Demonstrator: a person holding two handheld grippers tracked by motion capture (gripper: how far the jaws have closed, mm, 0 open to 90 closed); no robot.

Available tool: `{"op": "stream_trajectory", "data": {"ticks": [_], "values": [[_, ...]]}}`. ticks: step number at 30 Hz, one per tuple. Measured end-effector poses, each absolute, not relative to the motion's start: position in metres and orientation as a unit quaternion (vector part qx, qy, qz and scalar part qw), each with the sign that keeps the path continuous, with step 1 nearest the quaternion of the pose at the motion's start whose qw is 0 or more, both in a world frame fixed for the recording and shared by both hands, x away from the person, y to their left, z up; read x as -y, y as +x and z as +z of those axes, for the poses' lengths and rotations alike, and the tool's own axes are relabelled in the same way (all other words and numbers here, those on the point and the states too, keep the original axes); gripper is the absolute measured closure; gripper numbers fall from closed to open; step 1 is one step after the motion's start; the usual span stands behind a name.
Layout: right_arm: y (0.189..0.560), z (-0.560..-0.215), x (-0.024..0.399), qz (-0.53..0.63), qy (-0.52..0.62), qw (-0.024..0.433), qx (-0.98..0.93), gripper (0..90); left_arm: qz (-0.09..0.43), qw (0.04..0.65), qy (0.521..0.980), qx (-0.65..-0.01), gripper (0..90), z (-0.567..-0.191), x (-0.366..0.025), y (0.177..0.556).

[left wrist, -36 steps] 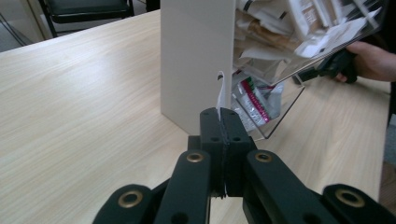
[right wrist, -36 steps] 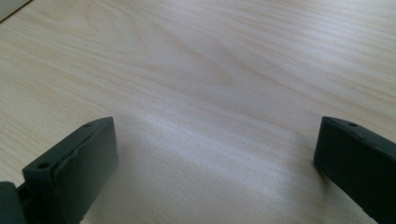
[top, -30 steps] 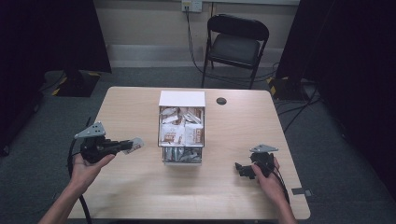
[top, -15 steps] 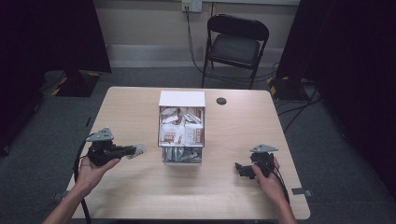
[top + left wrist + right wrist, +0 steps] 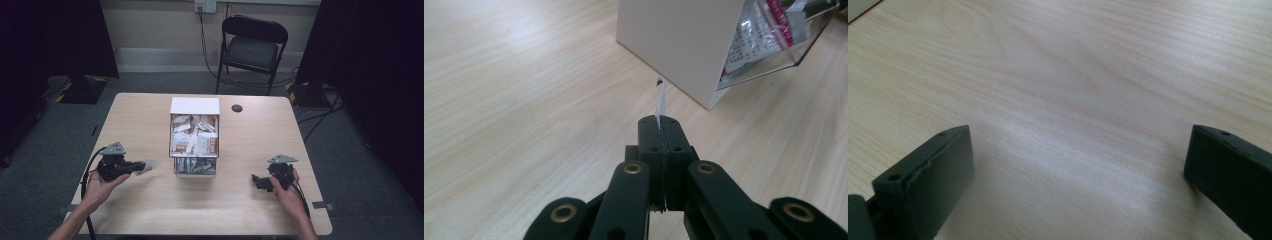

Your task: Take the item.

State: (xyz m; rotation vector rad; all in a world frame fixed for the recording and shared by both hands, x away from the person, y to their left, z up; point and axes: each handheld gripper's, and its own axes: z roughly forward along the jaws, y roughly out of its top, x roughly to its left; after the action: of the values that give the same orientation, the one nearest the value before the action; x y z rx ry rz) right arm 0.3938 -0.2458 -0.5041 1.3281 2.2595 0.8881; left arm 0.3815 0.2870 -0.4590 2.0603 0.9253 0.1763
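Packet, thin, white and seen edge-on, is gripped between the closed fingers of the left gripper near the counter's left edge. Beside it, mid-counter, a clear box is filled with packets; printing unreadable. Right gripper fingers are spread wide.

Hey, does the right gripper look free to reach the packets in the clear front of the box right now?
Probably yes. The right gripper is open and empty, with bare table between it and the box. The packets sit behind clear walls, so it would likely go in from above.
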Motion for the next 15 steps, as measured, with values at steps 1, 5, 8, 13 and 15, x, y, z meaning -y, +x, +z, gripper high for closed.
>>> {"op": "stream_trajectory", "data": {"ticks": [1,5,8,13,15], "values": [[0.394,-0.504,0.246,0.315,0.471,0.186,-0.803,0.0,0.071,0.422,0.824,-0.371,90.0,-0.460,-0.287,0.382],[0.394,-0.504,0.246,0.315,0.471,0.186,-0.803,0.0,0.066,0.420,0.820,-0.383,90.0,-0.465,-0.284,0.385],[0.394,-0.504,0.246,0.315,0.471,0.186,-0.803,0.0,0.063,0.416,0.823,-0.381,90.0,-0.468,-0.280,0.387],[0.394,-0.504,0.246,0.315,0.471,0.186,-0.803,0.0,0.053,0.412,0.825,-0.382,90.0,-0.474,-0.274,0.391],[0.394,-0.504,0.246,0.315,0.471,0.186,-0.803,0.0,0.049,0.409,0.826,-0.384,89.9,-0.476,-0.272,0.392]]}}
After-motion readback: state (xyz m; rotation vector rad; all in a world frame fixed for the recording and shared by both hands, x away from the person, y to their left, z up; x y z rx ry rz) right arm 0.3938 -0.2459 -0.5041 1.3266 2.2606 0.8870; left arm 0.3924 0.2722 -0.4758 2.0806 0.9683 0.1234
